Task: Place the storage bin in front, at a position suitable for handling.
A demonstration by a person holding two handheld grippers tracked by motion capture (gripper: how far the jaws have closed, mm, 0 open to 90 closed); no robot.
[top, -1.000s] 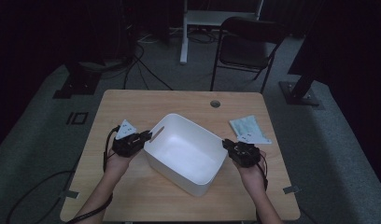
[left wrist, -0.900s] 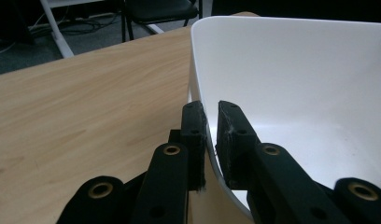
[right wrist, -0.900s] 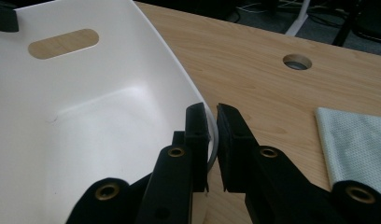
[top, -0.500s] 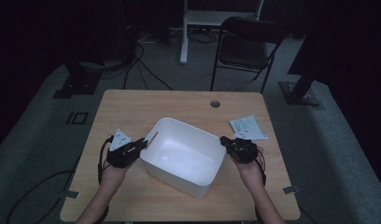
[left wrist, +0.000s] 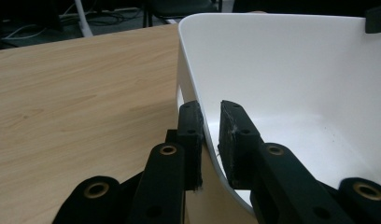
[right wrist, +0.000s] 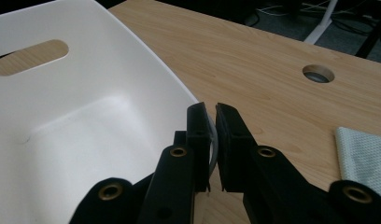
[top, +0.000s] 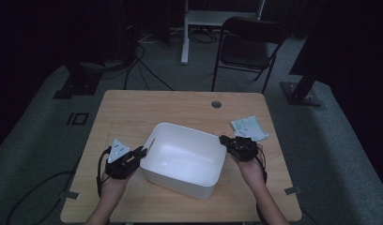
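You hold the white plastic tub (top: 182,159), resting mid-bench (top: 133,112), with your left tool (top: 141,152) and right tool (top: 223,139) each pinched shut on opposite rim walls, so it lifts level.

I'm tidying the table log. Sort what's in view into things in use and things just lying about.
In use:
white tub, its rim pinched on both sides
left tongs
right tongs

Lying about:
pale cloth packets on the table
folding chair behind it
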